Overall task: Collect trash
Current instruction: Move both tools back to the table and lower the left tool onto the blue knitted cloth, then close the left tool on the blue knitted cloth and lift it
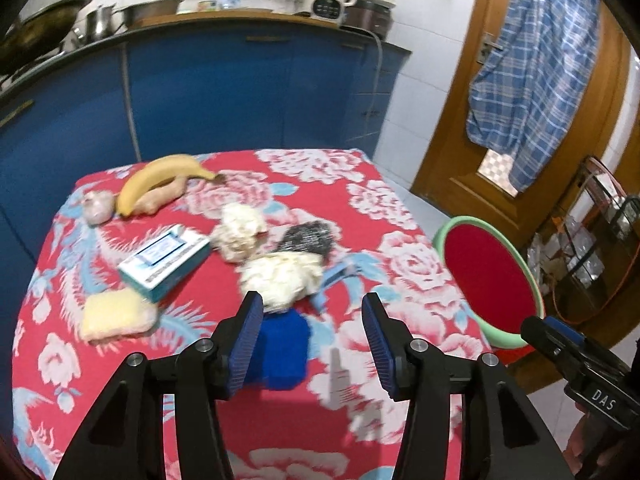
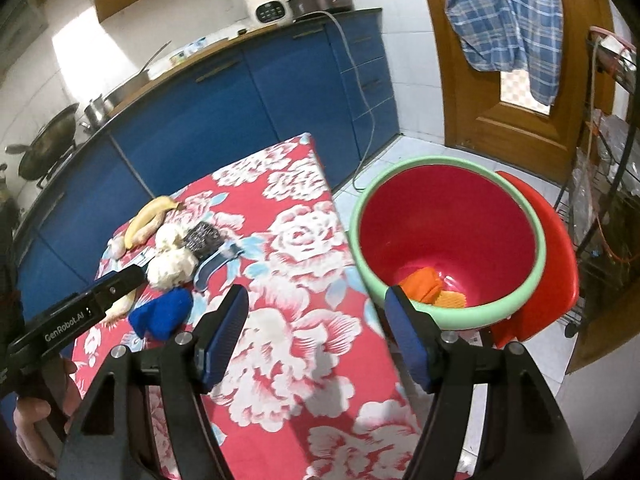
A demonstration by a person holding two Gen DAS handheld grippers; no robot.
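Both claws empty w/ jaws apart: left claw (image 1: pixel 312 312) over blue cloth (image 1: pixel 282 354) near paper wads (image 1: pixel 280 276) on counter (image 1: pixel 400 240), right claw (image 2: pixel 316 312) btwn counter & red bin (image 2: pixel 448 220).

Both my views are bright enough, lit evenly from indoor light overhead, with colours strongly saturated. A white glare patch sits on the tiled wall (image 2: pixel 86 36) at the upper left of my right view. My left hand-held gripper (image 1: pixel 314 308) throws a soft grey shadow onto the floral cloth (image 1: pixel 400 248) just ahead of its fingers. Motion blur smears the crumpled white paper (image 1: pixel 280 276) and the blue cloth lump (image 1: pixel 280 352); the cloth pattern is soft too. The fisheye bends the blue cabinets (image 1: pixel 200 92) and door (image 2: pixel 480 92) into curves, and black vignetting fills the corners.
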